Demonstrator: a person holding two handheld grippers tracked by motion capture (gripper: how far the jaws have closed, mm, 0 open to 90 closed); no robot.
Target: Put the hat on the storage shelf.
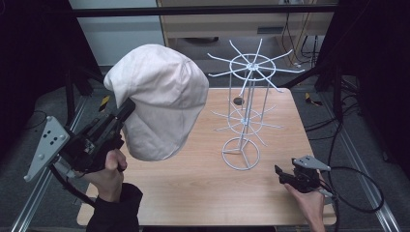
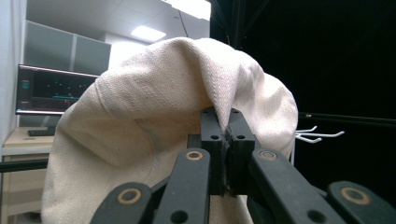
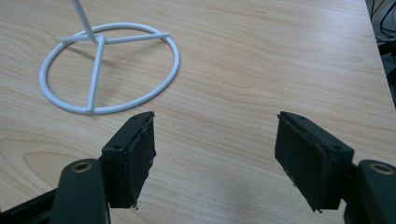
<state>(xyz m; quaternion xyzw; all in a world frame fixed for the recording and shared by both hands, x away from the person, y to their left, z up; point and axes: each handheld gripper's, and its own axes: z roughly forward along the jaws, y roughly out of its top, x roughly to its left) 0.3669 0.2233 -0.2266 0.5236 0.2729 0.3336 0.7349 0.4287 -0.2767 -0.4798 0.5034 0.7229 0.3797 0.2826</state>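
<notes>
High view: your left tongs (image 1: 126, 109) clamp the cream hat (image 1: 159, 99) aloft, not yet on the white wire rack (image 1: 246, 104); right tongs (image 1: 286, 177) wait, spread apart, over the counter (image 1: 203, 188).

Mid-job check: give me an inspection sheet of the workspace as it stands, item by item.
Surface: wooden table, bare apart from the rack.
Job's things: cream cloth cap held up in the air, left of the white wire rack; rack stands upright on its ring base, prongs bare.
Clutter: nothing seen.
Grippers: left gripper shut on a fold of the cap; right gripper open, low over the table near the ring base.
Cables: black cable loops from the right gripper off the table's right edge.
Surroundings: dark curtains, grey floor, a monitor behind.
</notes>
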